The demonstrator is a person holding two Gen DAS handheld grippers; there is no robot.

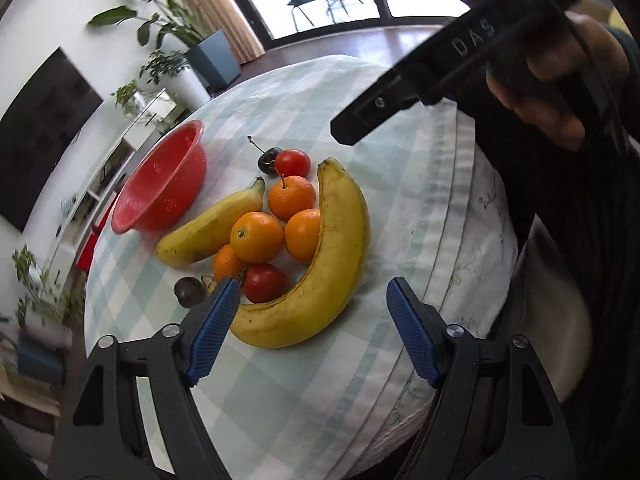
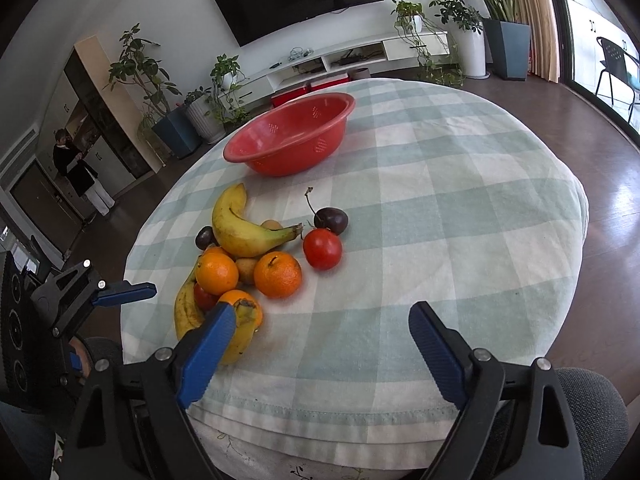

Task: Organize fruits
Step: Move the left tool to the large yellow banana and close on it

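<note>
A pile of fruit lies on the checked tablecloth [image 2: 440, 200]: a large banana [image 1: 336, 240], a small banana [image 1: 208, 228], several oranges [image 1: 256, 236], two tomatoes [image 1: 292, 162], dark cherries [image 1: 268, 160] and kiwis [image 2: 246, 270]. Behind the pile stands an empty red perforated bowl [image 2: 288, 136]. My left gripper [image 1: 313, 288] hovers open over the near end of the large banana, its pads apart from the fruit. The right gripper [image 2: 320, 311] is open above bare cloth, to the right of the pile, nothing between its fingers.
The round table's cloth edge [image 2: 320, 412] drops off close to both grippers. A grey chair [image 2: 592, 412] sits below the right gripper. Potted plants [image 2: 504, 40], a TV and a low cabinet line the far wall. A person [image 2: 80, 172] stands far off at the left.
</note>
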